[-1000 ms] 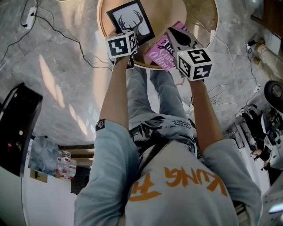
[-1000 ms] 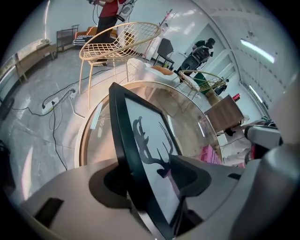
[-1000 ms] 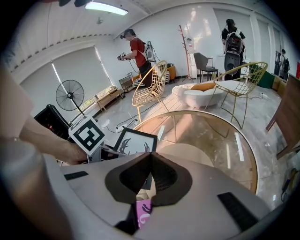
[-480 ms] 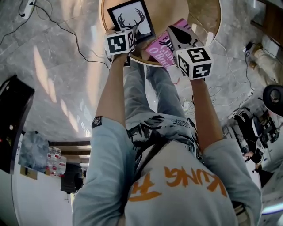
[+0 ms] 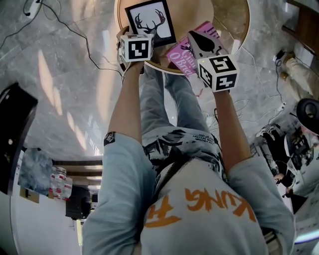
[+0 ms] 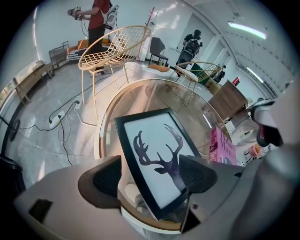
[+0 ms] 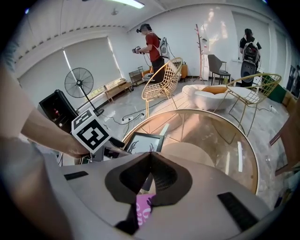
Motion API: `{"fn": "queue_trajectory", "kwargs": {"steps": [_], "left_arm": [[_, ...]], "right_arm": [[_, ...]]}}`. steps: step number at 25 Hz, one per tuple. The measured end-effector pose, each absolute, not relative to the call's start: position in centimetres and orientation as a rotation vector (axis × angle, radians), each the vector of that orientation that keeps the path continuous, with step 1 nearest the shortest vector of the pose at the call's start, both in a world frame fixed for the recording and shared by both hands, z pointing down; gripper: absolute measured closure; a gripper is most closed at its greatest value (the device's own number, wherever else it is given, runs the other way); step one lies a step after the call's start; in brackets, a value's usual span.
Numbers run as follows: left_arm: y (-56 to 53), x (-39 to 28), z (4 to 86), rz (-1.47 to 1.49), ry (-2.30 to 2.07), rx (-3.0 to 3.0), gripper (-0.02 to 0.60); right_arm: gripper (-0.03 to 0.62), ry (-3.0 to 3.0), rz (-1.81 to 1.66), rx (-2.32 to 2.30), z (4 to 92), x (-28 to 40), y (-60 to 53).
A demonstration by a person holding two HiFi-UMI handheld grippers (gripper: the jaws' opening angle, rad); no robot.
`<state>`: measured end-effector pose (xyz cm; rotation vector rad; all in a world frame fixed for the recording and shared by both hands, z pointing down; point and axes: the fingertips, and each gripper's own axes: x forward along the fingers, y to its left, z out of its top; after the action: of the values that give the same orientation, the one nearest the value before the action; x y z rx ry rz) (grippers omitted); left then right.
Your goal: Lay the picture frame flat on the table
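At the lower middle of the left gripper view, the left gripper (image 6: pixel 152 174) had just been opening. Its jaws stood wide either side of the near corner of the black picture frame with a white antler print (image 6: pixel 154 154), pads off it. The frame appeared flat on the round glass table (image 5: pixel 194 15), long axis running away from the fingers. Further right, the right gripper (image 7: pixel 150 159) was pinched closed, empty, above a pink book (image 5: pixel 182 57).

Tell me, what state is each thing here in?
picture frame, lying face up on the table
left gripper, jaws apart, just been opening, frame between them, not gripped
right gripper, jaws shut, empty
pink book, closed, flat on table
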<state>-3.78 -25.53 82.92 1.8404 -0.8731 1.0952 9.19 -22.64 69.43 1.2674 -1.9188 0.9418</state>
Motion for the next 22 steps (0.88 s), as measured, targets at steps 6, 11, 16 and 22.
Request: {"fn": "queue_trajectory", "kwargs": {"steps": [6,11,16,22], "left_arm": [[-25.5,-3.3,79.6,0.937,-0.934,1.861,0.209],[-25.8,-4.1,75.3,0.858,-1.044,1.899,0.405],[-26.1,-5.3,71.0,0.806,-1.186,1.924,0.52],[-26.8,-6.0,65.8,0.7,-1.297,1.978,0.557]], "right_arm": [[0.597,-1.941,0.928,1.26,68.1,8.9,-21.9],[0.597,-1.966,0.94,1.277,66.7,8.3,-22.4],[0.597,-1.984,0.899,1.265,65.1,7.8,-22.5],[0.597,-2.044,0.861,1.263,63.0,7.0,-23.4]]}}
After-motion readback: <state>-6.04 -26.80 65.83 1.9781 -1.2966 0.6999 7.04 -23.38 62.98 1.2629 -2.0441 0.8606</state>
